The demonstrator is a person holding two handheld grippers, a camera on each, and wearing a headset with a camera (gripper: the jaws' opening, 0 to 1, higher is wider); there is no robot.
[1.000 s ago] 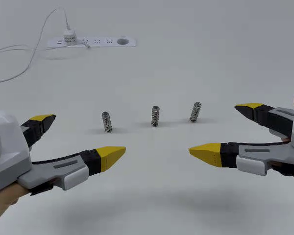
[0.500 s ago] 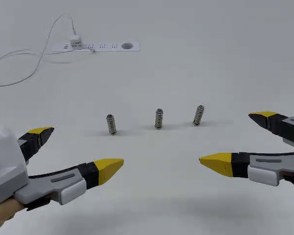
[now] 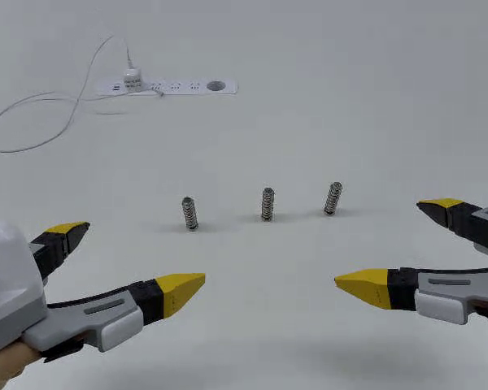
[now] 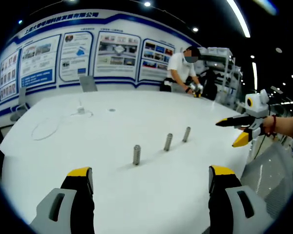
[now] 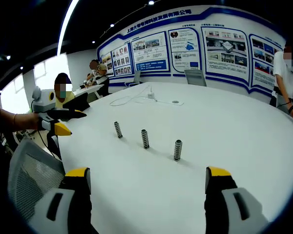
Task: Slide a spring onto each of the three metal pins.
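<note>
Jaws gape wide on left gripper (image 3: 138, 254) and right gripper (image 3: 382, 242), both level above the bench's (image 3: 309, 122) near edge, angled toward three springs (image 3: 267, 204).

Showroom-style lab: blue-framed poster wall (image 5: 185, 44) behind white counter (image 5: 234, 131); mesh chair (image 5: 29, 175) beside counter; strip light (image 4: 237, 14) above counter.

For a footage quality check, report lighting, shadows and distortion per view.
Head view: soft even light, springs sharp, faint shadows on the table. Left gripper view: fisheye bend, bright ceiling strips. Right gripper view: same bend, bright window at its left.
</note>
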